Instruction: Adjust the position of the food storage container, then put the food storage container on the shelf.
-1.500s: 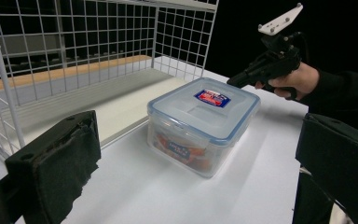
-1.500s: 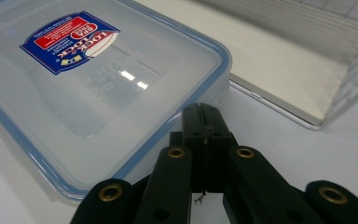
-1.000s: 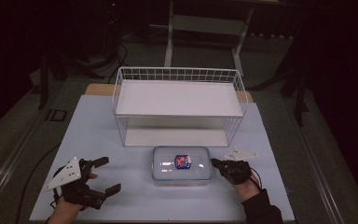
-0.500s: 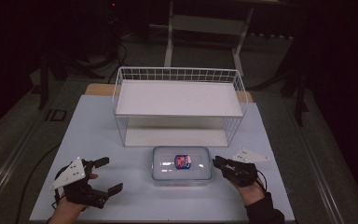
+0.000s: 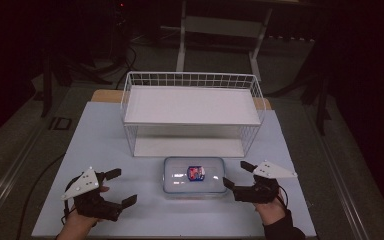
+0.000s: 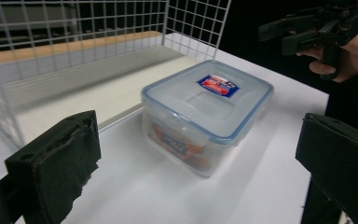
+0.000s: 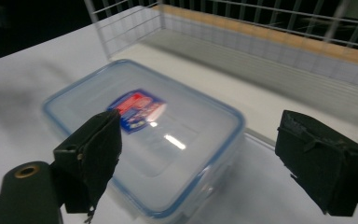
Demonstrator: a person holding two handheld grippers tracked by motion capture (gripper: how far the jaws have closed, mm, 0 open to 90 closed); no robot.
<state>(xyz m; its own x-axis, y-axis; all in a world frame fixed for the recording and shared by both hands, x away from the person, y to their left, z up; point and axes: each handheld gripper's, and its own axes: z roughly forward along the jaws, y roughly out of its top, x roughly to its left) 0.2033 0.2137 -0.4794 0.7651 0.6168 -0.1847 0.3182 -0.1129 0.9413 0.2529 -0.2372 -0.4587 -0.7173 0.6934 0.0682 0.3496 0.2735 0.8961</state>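
While sitting shut near the front middle of the white table (image 5: 105, 135), the clear plastic box (image 5: 194, 176) lies just in front of the white wire rack (image 5: 192, 106), long side along the rack's front. Blue-rimmed lid clipped on, with a red and blue label (image 5: 196, 173) on top. Something red and orange seen through the wall in the left gripper view, too blurred by the plastic to name.

Right gripper (image 5: 234, 176) just beside the right end of the box, pointing toward it. Jaws just opened, now spread wide, with nothing pressed between the pads. In the right gripper view, one pad (image 7: 93, 149) in front of the lid near the label, the other (image 7: 324, 161) off past the box's end over bare table; whether either pad touches the box, cannot tell. Person's right hand (image 5: 271, 209) behind it at the table's front edge.

Left gripper (image 5: 121, 187) well apart from the box, toward the front left of the table, angled toward it. Jaws wide apart and holding nothing; in the left gripper view, box (image 6: 205, 112) ahead between the two black pads, clear of both, with the rack's mesh behind and the other gripper (image 6: 307, 29) beyond the far end.
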